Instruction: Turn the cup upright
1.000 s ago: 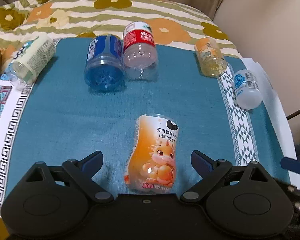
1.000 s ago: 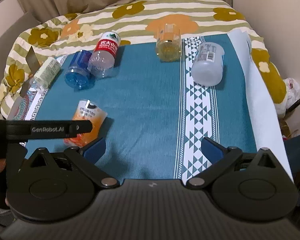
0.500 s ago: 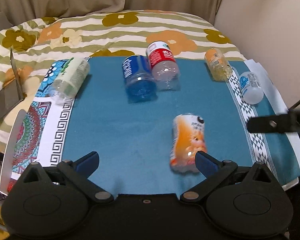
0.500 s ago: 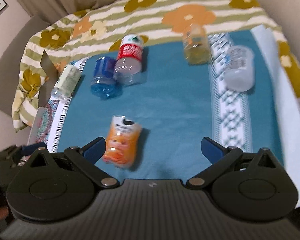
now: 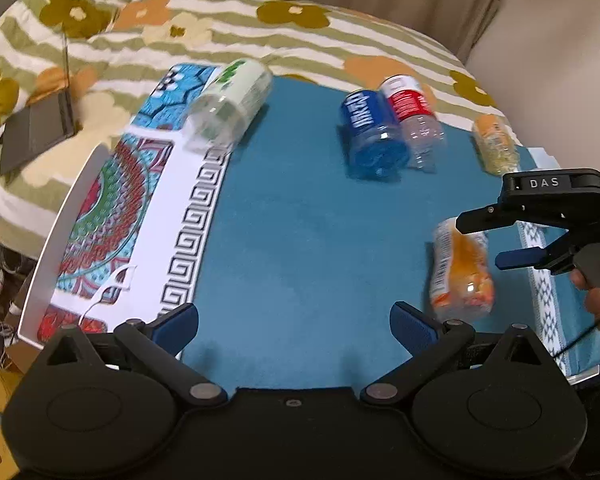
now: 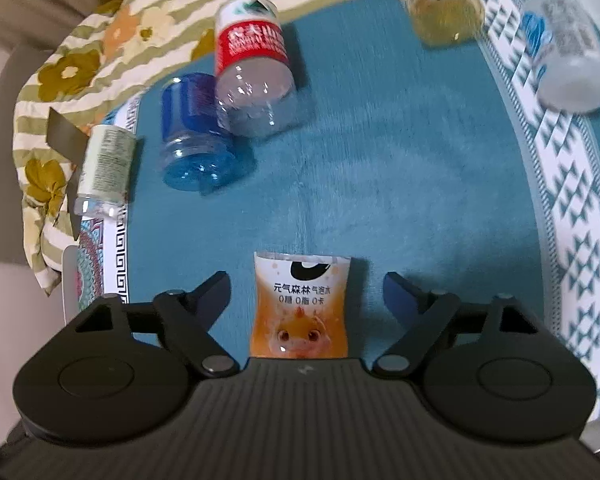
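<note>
Nothing is yet flipped: the orange dragon-label cup [image 6: 300, 306] lies sideways between the spread right gripper [image 6: 306, 292], ungrasped, while the left gripper [image 5: 294, 322] is held spread, empty.

"元气森林" and "0糖 0脂 0卡" on the orange cup [image 6: 300, 312] at lower centre, "DAS" on the right gripper [image 5: 508, 240] at right edge, other labels unreadable
</note>
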